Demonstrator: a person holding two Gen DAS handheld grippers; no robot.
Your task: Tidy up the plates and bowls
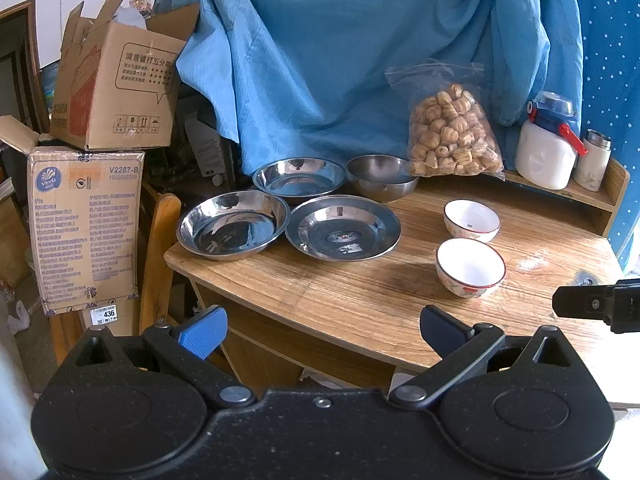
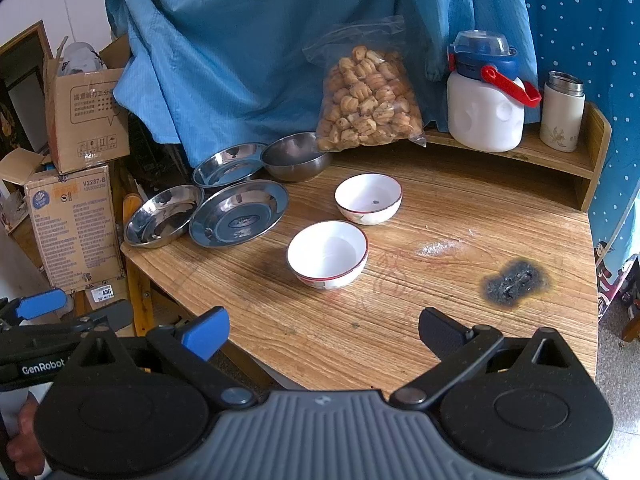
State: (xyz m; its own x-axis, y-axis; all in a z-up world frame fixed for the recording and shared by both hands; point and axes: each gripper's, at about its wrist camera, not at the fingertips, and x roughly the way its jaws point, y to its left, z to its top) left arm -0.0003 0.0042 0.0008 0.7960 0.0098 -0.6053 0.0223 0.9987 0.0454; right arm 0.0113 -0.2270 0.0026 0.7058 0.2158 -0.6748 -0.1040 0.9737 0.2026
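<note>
Both spread wide, holding nothing: left gripper (image 1: 323, 330) and right gripper (image 2: 323, 330). Nearest thing straight ahead of the right fingers, slightly left of centre: near ceramic bowl (image 2: 327, 254), second ceramic bowl (image 2: 368, 198) just beyond. Off ahead of the left fingers: three steel plates, closest the stickered one (image 1: 343, 227), plus one steel bowl (image 1: 382, 178). Probably right goes first.

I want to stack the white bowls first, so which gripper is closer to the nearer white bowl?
Right, probably. The right gripper faces the nearer white bowl almost straight on; the left gripper sits off to the bowl's left, by the table's front edge.
</note>
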